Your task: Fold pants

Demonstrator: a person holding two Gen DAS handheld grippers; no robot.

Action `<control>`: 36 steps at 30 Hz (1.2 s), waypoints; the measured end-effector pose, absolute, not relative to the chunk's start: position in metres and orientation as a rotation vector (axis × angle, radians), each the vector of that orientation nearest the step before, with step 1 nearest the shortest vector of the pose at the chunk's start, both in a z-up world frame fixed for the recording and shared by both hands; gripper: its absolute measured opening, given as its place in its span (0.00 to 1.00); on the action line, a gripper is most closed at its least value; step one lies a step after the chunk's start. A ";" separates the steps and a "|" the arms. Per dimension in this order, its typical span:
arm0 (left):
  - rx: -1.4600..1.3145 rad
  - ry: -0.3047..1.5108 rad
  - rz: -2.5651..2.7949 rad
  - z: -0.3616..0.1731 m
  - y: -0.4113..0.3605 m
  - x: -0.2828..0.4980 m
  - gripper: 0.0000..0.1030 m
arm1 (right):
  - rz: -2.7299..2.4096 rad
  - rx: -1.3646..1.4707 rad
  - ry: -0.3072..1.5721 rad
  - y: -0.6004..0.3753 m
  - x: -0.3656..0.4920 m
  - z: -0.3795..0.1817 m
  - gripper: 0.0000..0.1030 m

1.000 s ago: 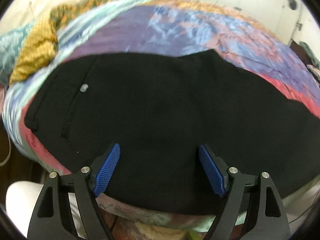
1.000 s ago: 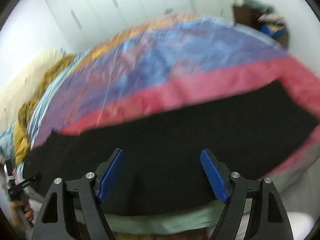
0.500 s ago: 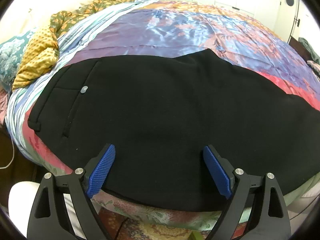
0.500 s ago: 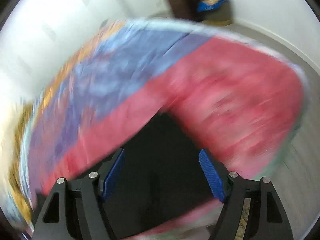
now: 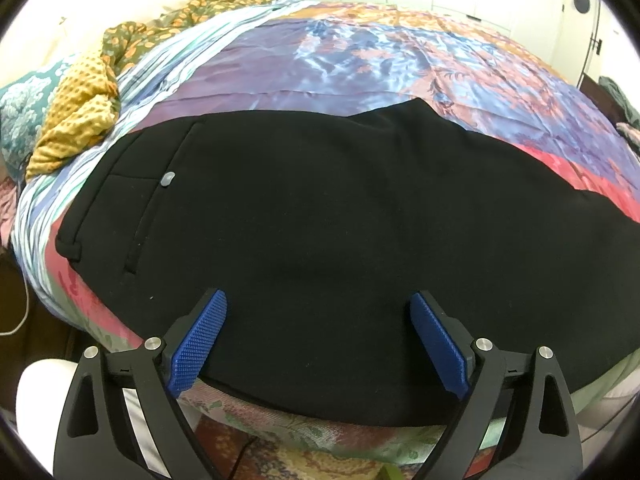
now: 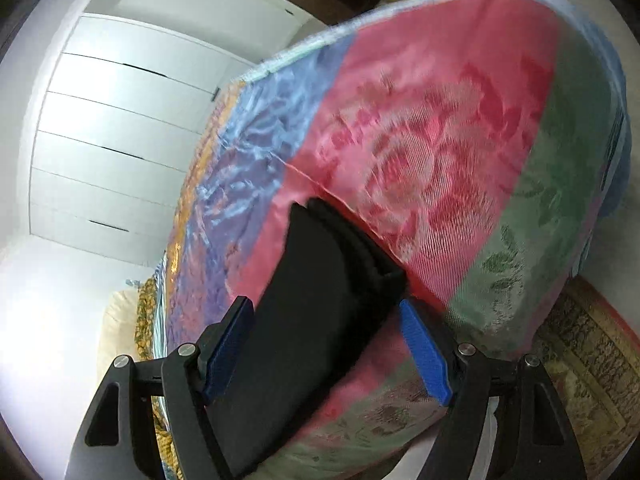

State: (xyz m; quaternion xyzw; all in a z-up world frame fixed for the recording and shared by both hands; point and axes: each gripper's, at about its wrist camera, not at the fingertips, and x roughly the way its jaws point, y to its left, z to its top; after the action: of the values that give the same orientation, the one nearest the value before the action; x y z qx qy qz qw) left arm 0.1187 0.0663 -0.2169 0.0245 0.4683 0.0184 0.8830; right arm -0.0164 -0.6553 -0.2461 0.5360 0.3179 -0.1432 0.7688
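Observation:
Black pants (image 5: 340,208) lie flat across the near side of the bed. In the left wrist view the waistband is at the left, with a grey button (image 5: 168,179) beside a pocket. My left gripper (image 5: 316,300) hovers over the pants' near edge. Its jaws are opening, the cloth lies below them and the pads press on nothing. In the right wrist view, which is rolled over, the leg end of the pants (image 6: 316,248) lies on the red part of the quilt. My right gripper (image 6: 324,308) stands open over that leg end.
A shiny patchwork quilt (image 5: 380,60) covers the bed. Crumpled yellow and green cloth (image 5: 80,120) lies at the head end. White wardrobe doors (image 6: 120,120) stand behind the bed. A patterned rug (image 6: 580,340) lies on the floor by the bed's foot corner.
The left jaws have spread wider while that hand kept still. The right gripper has swept along the pants to the leg end and rolled, so its view now tilts.

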 end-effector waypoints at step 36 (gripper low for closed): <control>-0.072 0.980 0.005 -0.210 0.080 0.122 0.92 | 0.244 1.264 0.663 -0.396 0.096 -0.198 0.22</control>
State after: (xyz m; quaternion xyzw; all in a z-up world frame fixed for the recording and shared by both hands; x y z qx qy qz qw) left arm 0.1217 0.0801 -0.2101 -0.0348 0.4704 0.0026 0.8818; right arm 0.0955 -0.3964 -0.1976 0.5783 0.3033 0.1117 0.7490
